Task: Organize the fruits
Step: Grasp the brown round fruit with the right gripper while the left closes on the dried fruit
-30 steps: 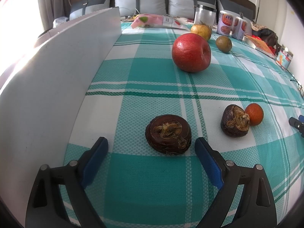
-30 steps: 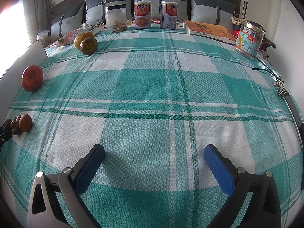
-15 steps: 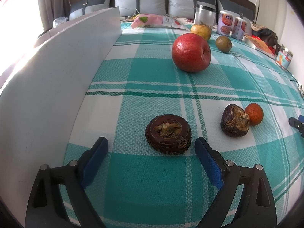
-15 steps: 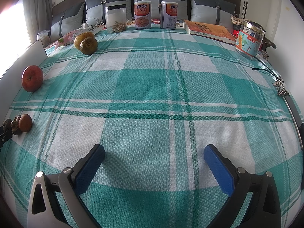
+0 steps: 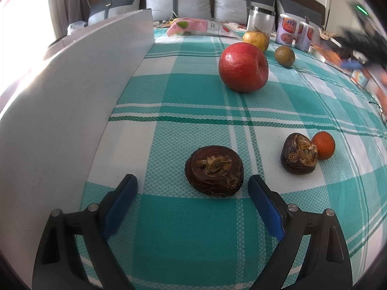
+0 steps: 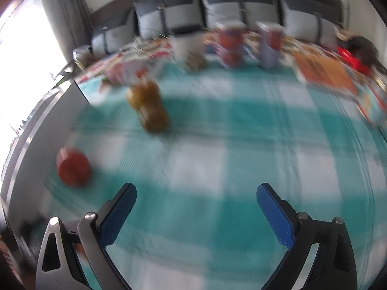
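Note:
In the left wrist view my left gripper (image 5: 192, 183) is open, low over the checked cloth, with a dark brown water chestnut (image 5: 214, 174) just ahead between its fingertips, untouched. A second chestnut (image 5: 298, 157) and a small orange fruit (image 5: 323, 145) lie to the right. A red apple (image 5: 243, 67), a yellow apple (image 5: 255, 40) and a brownish-green fruit (image 5: 284, 56) lie farther back. The right wrist view is blurred: my right gripper (image 6: 196, 193) is open and empty above the cloth, with the red apple (image 6: 73, 166) to its left and the two yellow-brown fruits (image 6: 148, 106) ahead.
A white board (image 5: 79, 101) stands upright along the left. A clear jar (image 5: 260, 21), two printed cans (image 5: 293, 35), a pink packet (image 5: 193, 26) and grey pillows (image 5: 205, 2) are at the back. An orange book (image 6: 323, 68) lies at the back right.
My right gripper has swung quickly forward and to the left, nearer the fruits, so its view is blurred. My left gripper and the fruits near it have not moved.

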